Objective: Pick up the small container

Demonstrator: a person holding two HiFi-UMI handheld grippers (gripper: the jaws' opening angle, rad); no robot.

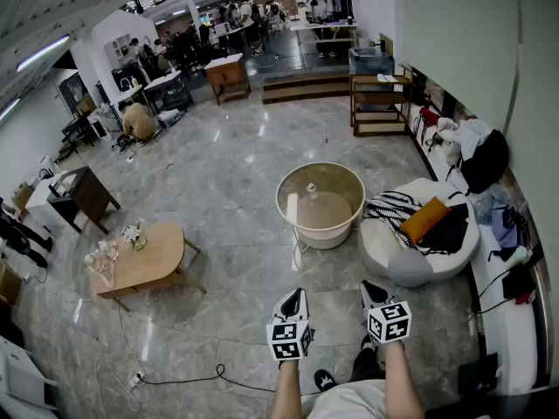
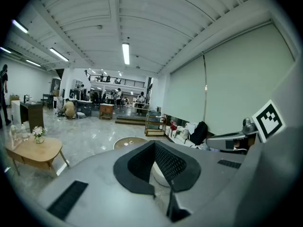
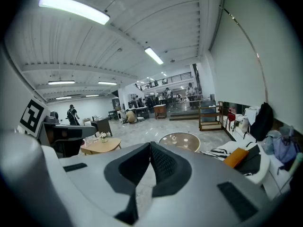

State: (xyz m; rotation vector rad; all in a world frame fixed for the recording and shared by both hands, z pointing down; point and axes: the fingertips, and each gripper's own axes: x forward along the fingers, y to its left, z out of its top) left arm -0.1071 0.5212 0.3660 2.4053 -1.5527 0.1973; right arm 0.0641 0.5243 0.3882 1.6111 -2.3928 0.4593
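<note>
A: At the bottom of the head view, the left gripper (image 1: 294, 296) and the right gripper (image 1: 375, 287) are hanging side by side over the grey marble floor (image 1: 227, 173). Both are pointing toward the round glass-topped white table (image 1: 327, 236).

B: Where's the target sitting?

A: A small pale container (image 1: 309, 187) is sitting on the glass top, toward the far side. It's well apart from both grippers and too small to make out its shape.

B: Left gripper view?

A: The pads are pressing together, fully clenched, with nothing between them. The table edge is peeking out just past the jaw tips, but the container isn't showing there.

B: Right gripper view?

A: Same story, with the jaws meeting tip to tip and gripping nothing. The glass top is lying ahead, beyond the jaws. A few small things are sitting on it, and from here I can't tell which one is the container.

B: Progress?

A: My read is that nothing is done yet. The container is resting untouched on the table, and neither gripper is reaching for it. Closing in on the table, opening one set of jaws, straddling the container, clamping and lifting are all outstanding.
</note>
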